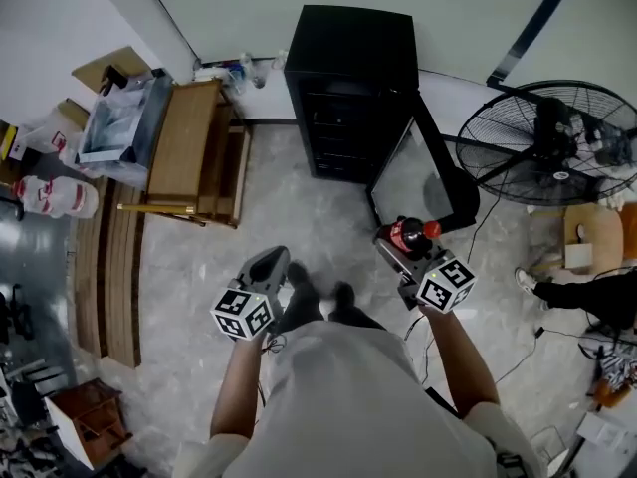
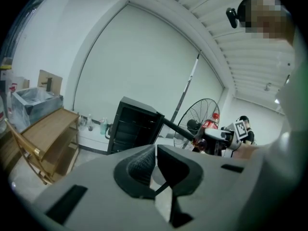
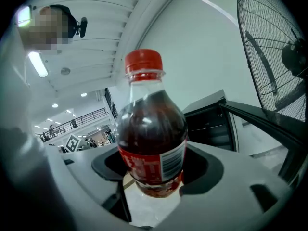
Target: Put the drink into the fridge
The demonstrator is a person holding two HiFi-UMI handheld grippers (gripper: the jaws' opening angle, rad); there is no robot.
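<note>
The drink bottle (image 3: pixel 151 129), filled with dark liquid and fitted with a red cap and label, stands upright between the jaws of the right gripper (image 3: pixel 155 174), which are clamped on its lower body. The left gripper (image 2: pixel 155 163) has its jaws together and carries nothing. Both grippers are held above the floor (image 1: pixel 289 207) in front of the black fridge (image 1: pixel 350 68), whose door (image 1: pixel 418 172) stands open. A floor fan (image 1: pixel 557 142) stands to the right of the fridge.

Clear glossy plastic drink bottle (image 3: pixel 151 129), matt black fridge (image 1: pixel 353 78), wooden rack (image 1: pixel 189 137), seemingly polished stone floor (image 1: pixel 299 227).
</note>
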